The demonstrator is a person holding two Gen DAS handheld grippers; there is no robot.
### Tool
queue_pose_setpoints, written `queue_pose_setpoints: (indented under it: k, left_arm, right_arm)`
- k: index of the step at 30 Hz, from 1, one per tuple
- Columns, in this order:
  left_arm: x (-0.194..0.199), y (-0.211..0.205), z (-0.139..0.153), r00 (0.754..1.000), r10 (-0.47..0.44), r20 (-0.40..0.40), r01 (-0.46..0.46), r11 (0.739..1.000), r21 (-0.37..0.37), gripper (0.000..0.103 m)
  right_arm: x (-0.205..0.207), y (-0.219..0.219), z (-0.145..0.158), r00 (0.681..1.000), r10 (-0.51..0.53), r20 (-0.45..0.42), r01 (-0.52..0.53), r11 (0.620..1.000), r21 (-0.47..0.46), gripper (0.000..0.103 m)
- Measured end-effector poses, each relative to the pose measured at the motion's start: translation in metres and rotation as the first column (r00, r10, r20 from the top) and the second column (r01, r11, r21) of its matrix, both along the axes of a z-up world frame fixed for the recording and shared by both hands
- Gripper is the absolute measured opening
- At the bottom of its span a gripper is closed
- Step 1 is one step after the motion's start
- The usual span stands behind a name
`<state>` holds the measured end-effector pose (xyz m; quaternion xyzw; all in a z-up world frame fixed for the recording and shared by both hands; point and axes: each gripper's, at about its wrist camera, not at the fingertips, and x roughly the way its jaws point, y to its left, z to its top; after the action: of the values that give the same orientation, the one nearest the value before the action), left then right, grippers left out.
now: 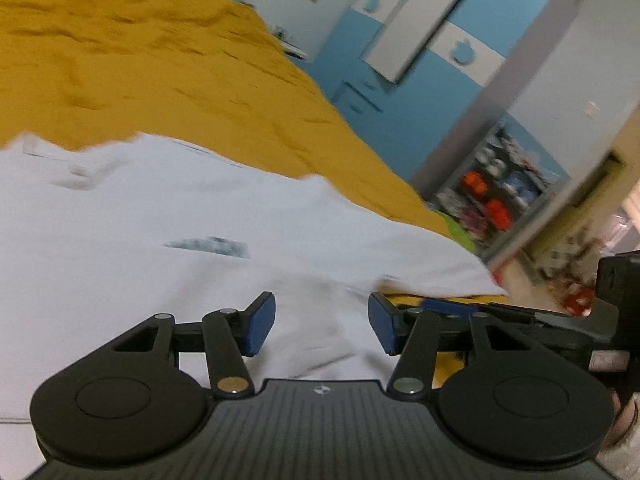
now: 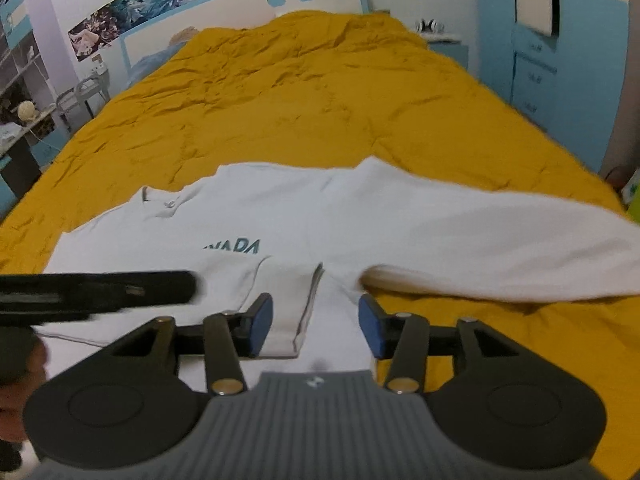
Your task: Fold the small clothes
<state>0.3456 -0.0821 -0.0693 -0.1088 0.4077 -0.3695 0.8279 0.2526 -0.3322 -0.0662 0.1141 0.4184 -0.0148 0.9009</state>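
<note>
white shirt [image 2: 320, 216] lies spread on yellow bedspread [image 2: 320, 100], sleeve folded in over the near edge. left gripper [image 1: 321, 326] & right gripper [image 2: 316, 326] both wide, nothing held, cloth beneath. risk: a shallow pinch grabs one layer, so fold drags crooked.

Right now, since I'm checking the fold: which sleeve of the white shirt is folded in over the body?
The sleeve lying between the right gripper's open jaws; its cuff rests on the white shirt. The other sleeve stretches out over the yellow bedspread.
</note>
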Motion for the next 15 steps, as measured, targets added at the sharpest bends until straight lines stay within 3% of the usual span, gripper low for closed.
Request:
queue_pose_setpoints:
  k: [3, 6, 10, 15]
  left_arm:
    - [0.009, 0.047, 0.005, 0.994, 0.107, 0.033, -0.108, 0.992, 0.061, 0.062]
    - [0.024, 0.102, 0.006, 0.969, 0.240, 0.058, -0.246, 0.962, 0.122, 0.062]
    - [0.045, 0.176, 0.005, 0.906, 0.416, 0.078, -0.424, 0.891, 0.161, 0.063]
    - [0.074, 0.239, -0.012, 0.818, 0.575, 0.026, -0.571, 0.805, 0.162, 0.063]
  right_arm:
    - [0.014, -0.002, -0.011, 1.000, 0.009, -0.008, -0.008, 0.999, 0.052, 0.050]
    - [0.034, -0.003, -0.025, 0.999, 0.008, -0.044, -0.003, 0.995, 0.098, 0.049]
    - [0.060, -0.005, -0.047, 0.994, -0.019, -0.112, 0.035, 0.989, 0.144, 0.048]
    - [0.079, -0.009, -0.066, 0.987, -0.048, -0.152, 0.079, 0.975, 0.206, 0.042]
